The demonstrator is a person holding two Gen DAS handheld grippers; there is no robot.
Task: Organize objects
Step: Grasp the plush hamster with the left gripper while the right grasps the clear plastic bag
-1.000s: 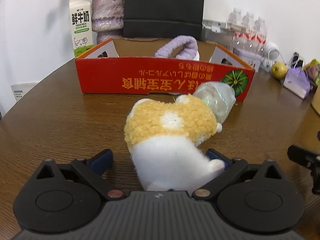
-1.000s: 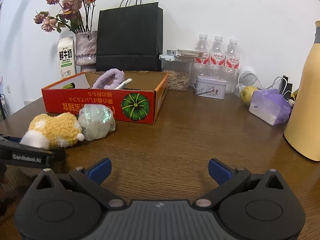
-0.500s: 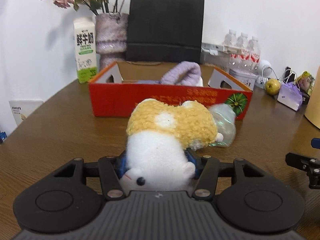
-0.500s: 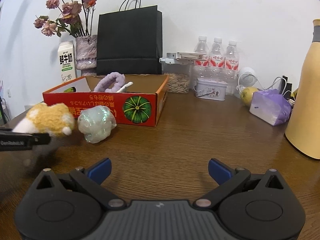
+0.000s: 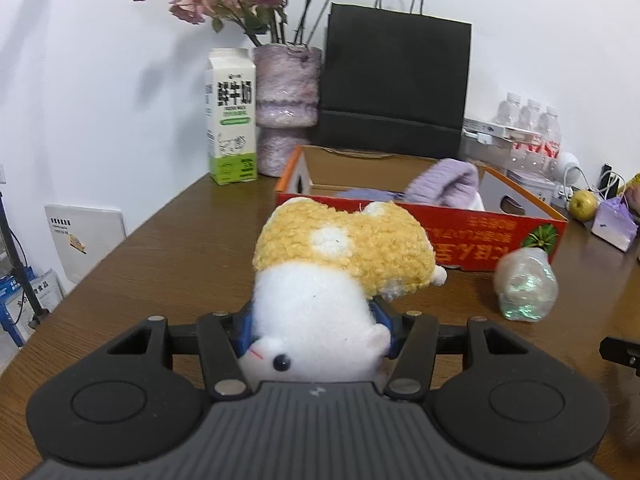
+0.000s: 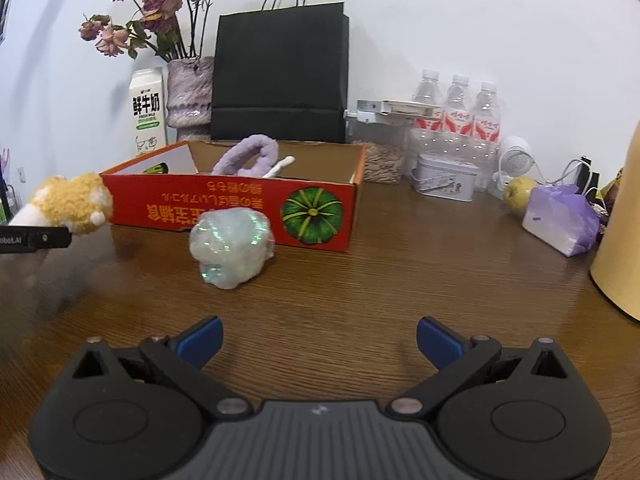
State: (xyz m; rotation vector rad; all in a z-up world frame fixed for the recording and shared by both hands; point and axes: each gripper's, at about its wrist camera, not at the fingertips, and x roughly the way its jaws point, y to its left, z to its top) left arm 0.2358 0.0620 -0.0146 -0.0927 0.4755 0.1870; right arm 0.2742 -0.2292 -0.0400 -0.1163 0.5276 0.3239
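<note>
Nearest the camera, the left gripper [image 5: 314,330] is clamped on the white end of the plush toy [image 5: 340,264], whose yellow body juts forward, clear of the table [image 5: 168,256] in the right wrist view, just short of the red cardboard box's [image 5: 496,232] near wall. The right gripper [image 6: 319,340] hangs over bare wood with its blue pads spread wide and nothing between them. Beyond it, the shiny wrapped bundle [image 6: 231,246] lies on the table against the box front, not yet stowed. Inside the box rest a purple fluffy band [image 6: 250,156] and a small white stick-like item [image 6: 280,166]. By this layout, sorting appears partly done: two items boxed, the plush in transit, the bundle remaining. Farthest back stand the milk carton [image 5: 232,136], vase [image 5: 286,108] and black bag [image 5: 396,84].
</note>
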